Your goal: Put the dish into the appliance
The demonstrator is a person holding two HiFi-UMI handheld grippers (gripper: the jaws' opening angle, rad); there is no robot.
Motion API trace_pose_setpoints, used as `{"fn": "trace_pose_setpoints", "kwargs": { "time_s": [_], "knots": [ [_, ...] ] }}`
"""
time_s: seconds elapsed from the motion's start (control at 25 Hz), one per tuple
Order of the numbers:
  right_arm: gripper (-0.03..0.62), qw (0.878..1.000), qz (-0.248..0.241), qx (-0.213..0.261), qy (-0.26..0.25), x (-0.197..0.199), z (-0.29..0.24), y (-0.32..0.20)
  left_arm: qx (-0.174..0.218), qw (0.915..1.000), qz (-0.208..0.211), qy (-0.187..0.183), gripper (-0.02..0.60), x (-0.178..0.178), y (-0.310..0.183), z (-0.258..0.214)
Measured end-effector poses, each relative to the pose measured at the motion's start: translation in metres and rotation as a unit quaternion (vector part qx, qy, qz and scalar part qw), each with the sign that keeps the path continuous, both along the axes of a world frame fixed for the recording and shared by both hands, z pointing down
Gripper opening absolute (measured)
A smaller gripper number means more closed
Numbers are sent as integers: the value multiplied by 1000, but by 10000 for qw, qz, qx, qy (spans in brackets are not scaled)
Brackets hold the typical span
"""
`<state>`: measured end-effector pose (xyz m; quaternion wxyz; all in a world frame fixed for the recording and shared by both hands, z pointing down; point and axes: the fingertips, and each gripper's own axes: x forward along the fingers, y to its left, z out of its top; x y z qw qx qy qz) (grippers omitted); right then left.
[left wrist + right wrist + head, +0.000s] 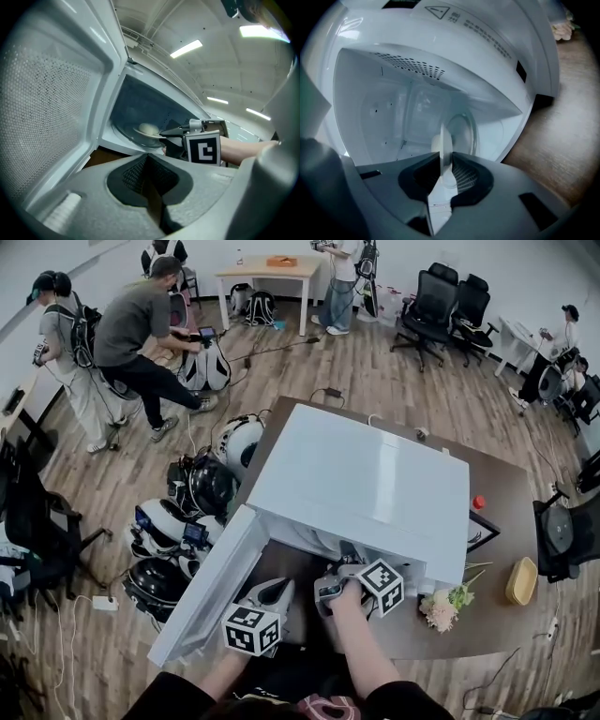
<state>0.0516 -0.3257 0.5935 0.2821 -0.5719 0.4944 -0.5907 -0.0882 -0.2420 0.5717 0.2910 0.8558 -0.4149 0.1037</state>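
A white microwave (366, 479) stands on the brown table with its door (211, 587) swung open to the left. My right gripper (342, 582) reaches into the cavity, shut on the rim of a white dish (147, 134) that carries a pale bun (149, 127). In the right gripper view the dish (446, 147) shows edge-on between the pads, in front of the glass turntable (465, 131). My left gripper (272, 596) hangs just outside the opening beside the door, its jaws shut with nothing between them (151, 187).
A bunch of flowers (442, 606), a yellow bowl (521, 580) and a small red object (478, 502) lie on the table to the right of the microwave. Helmets (202, 486) and cables cover the floor at the left. People stand further back.
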Motion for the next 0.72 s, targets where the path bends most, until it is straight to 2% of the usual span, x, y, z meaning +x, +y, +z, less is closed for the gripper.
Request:
{"fn": "trace_pose_setpoints", "kwargs": {
  "time_s": [0.48, 0.72],
  "knots": [
    [69, 9988, -209, 109, 425, -1, 2, -17, 26, 9999, -117, -61, 9, -3, 5, 0],
    [67, 9966, -604, -5, 567, -10, 11, -22, 18, 9998, -166, -106, 9, -5, 10, 1]
  ]
}}
